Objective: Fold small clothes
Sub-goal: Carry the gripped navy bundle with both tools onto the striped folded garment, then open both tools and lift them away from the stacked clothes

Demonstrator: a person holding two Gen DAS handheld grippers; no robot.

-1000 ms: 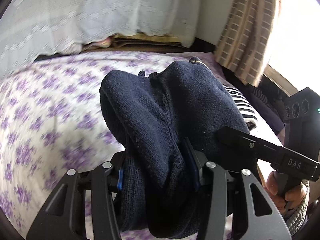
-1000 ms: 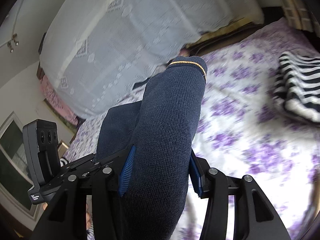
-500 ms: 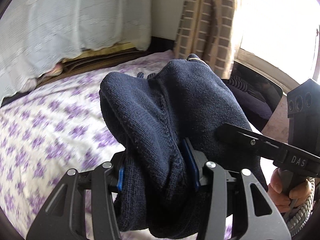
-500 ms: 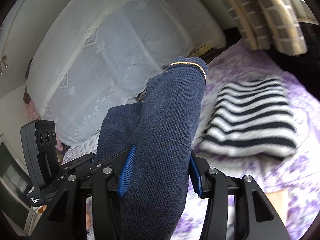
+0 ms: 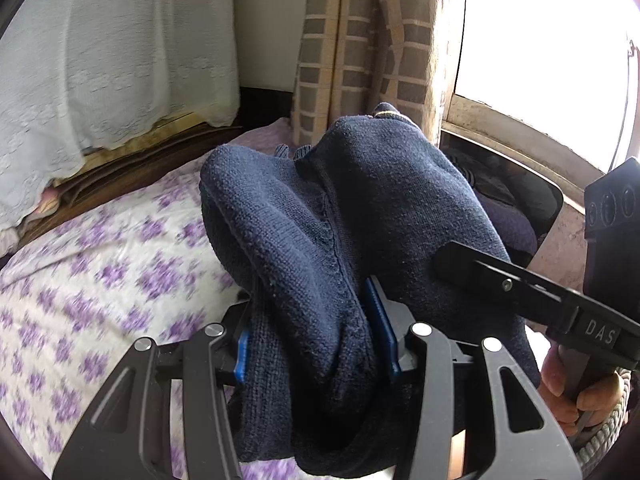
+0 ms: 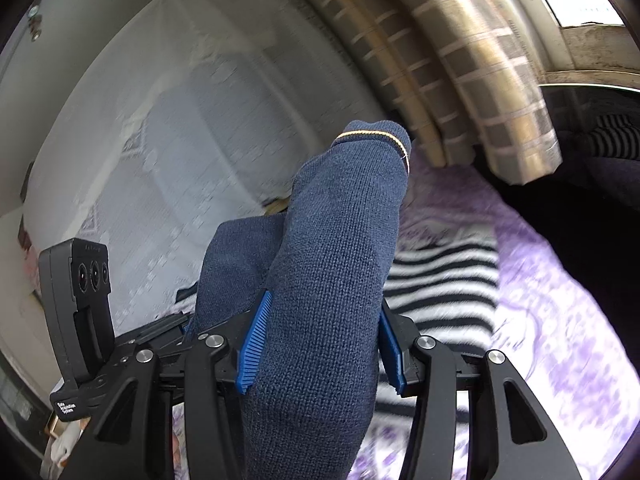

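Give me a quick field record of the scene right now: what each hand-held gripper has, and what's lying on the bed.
left hand-held gripper: shut on navy knit garment
right hand-held gripper: shut on the same navy knit garment, cuff with a yellow stripe pointing away
garment state: bunched, lifted off the bed
bed: purple floral sheet
also on bed: folded black-and-white striped garment
backdrop: checked curtain, window

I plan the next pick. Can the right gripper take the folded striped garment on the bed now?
Probably not yet: the right gripper is shut on the navy sweater, so its jaws are full, though the striped garment lies uncovered just beyond.
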